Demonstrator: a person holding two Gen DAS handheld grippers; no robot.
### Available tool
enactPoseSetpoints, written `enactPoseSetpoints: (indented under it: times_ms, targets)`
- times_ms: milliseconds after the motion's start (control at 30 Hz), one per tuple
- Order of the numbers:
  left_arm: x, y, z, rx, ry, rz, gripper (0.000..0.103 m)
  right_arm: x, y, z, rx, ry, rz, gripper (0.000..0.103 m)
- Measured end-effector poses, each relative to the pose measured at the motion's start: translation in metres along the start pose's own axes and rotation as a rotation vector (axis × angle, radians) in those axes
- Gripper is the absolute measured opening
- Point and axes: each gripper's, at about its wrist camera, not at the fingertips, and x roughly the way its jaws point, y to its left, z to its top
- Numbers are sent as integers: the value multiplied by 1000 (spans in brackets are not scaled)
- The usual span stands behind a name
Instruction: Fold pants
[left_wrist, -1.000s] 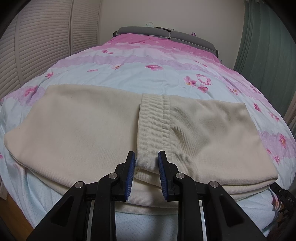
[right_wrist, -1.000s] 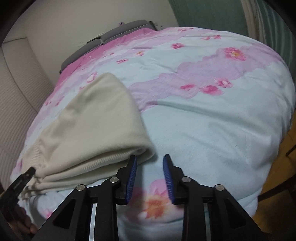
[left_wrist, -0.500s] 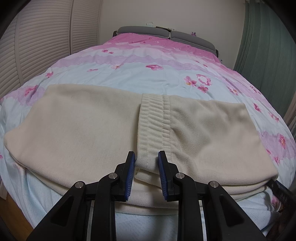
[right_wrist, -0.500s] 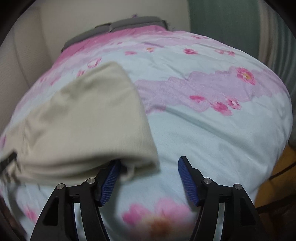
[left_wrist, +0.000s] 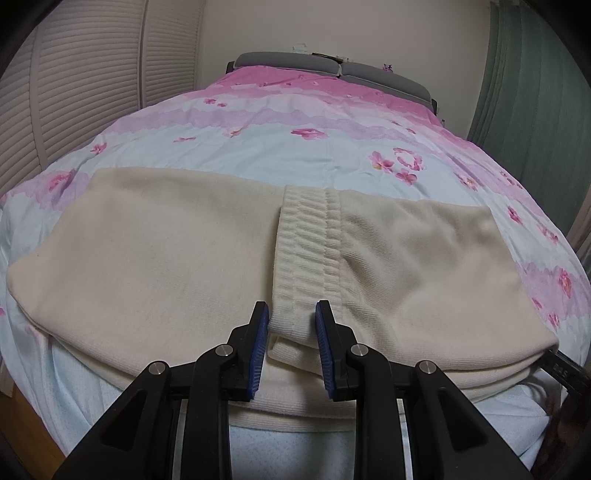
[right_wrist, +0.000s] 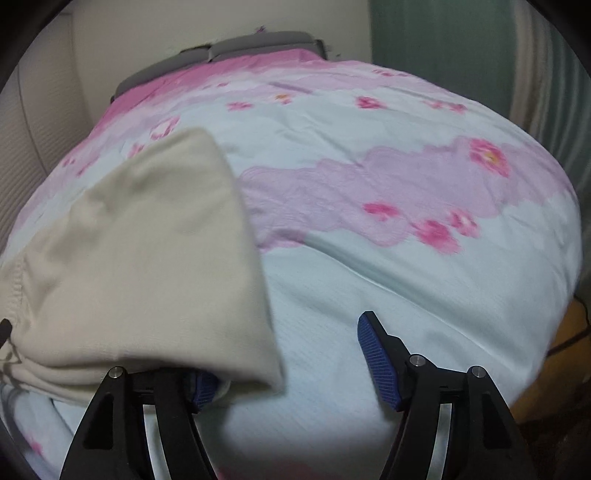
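Here left tongs (left_wrist: 291, 332) pinch pants (left_wrist: 166, 258) waistband (left_wrist: 306, 251); right tongs (right_wrist: 291, 358) spread.

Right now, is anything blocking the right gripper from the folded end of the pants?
Nothing visible. The right gripper is open, one finger tucked under the pants corner, the other over the bare bedspread.

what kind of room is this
Most likely a bedroom. A bed with a pink and pale blue floral cover fills the view, a grey padded headboard stands at its far end, louvred closet-style doors line one side, and a green curtain hangs on the other.
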Motion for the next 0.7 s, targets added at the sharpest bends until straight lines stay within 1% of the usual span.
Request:
enactPoseSetpoints:
  times_ms: [67,133,200,300,367,433,467,500,533,567,600,700]
  targets:
    - [0,0,0,0,1,2,25,-7,-11,-6,53,-3,30,67]
    - [0,-1,0,2,1,2,25,-8,-21,-10,105,14,64,67]
    - [0,-1,0,4,-1,3,25,-7,-24,-13,124,30,76,67]
    - [0,-2,0,5,-1,4,25,-16,-29,-19,166,13,117,67]
    - [0,-3,0,10,-4,7,25,-22,-31,-25,166,2,134,67]
    - [-1,-4,0,19,-10,14,25,-22,-30,-24,161,-4,132,67]
    - [-1,-5,-1,21,-13,16,25,-23,-27,-24,145,-5,121,64]
    - [-1,-5,-1,20,-13,15,25,-25,-24,-24,126,-13,114,54]
    - [-1,-4,-1,16,-10,11,25,-29,-16,-23,84,-32,119,48]
    - [-1,-4,-1,12,-7,7,25,-30,-12,-24,61,-34,115,40]
    - [-1,-4,-1,9,-5,5,25,-29,-11,-24,57,-28,122,35]
    - [-2,-6,-2,13,-6,7,25,-18,-23,-25,115,20,177,34]
